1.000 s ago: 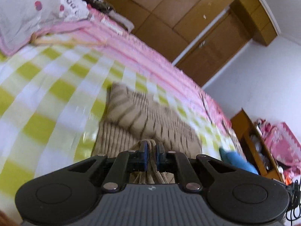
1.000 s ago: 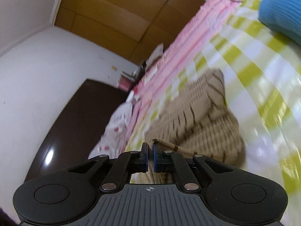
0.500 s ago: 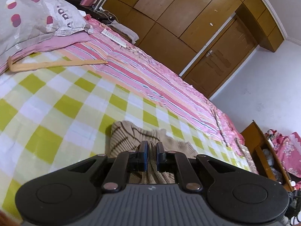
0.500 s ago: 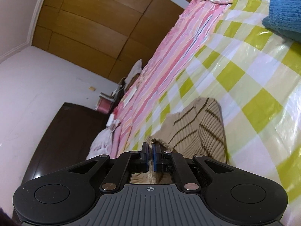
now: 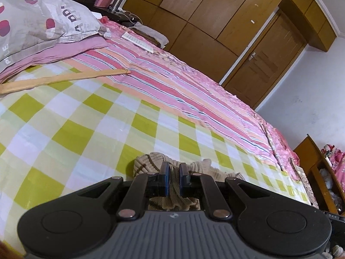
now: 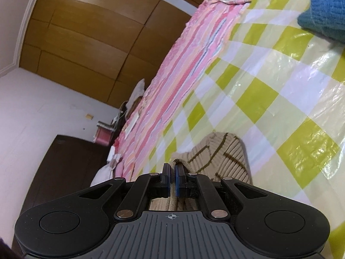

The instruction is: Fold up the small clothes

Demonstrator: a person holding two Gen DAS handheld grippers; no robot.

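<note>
A small beige knit sweater with brown stripes (image 5: pixel 148 164) lies bunched on the green-and-white checked sheet (image 5: pixel 71 129). My left gripper (image 5: pixel 173 168) is shut on a fold of it, with knit cloth between the blue pads. In the right wrist view the sweater (image 6: pixel 224 155) hangs in a hump just past my right gripper (image 6: pixel 172 169), which is shut on its ribbed edge. Most of the garment is hidden under both gripper bodies.
A wooden hanger (image 5: pixel 64 78) lies at the far left near a grey pillow (image 5: pixel 43 26). A pink striped blanket (image 5: pixel 172 86) covers the far side of the bed. A blue knit garment (image 6: pixel 323 15) lies at the right. Wooden wardrobes (image 5: pixel 215 21) stand beyond.
Both grippers have moved with the sweater held. It lay spread out ahead before; now it is gathered into a small bunch close under the fingers.
</note>
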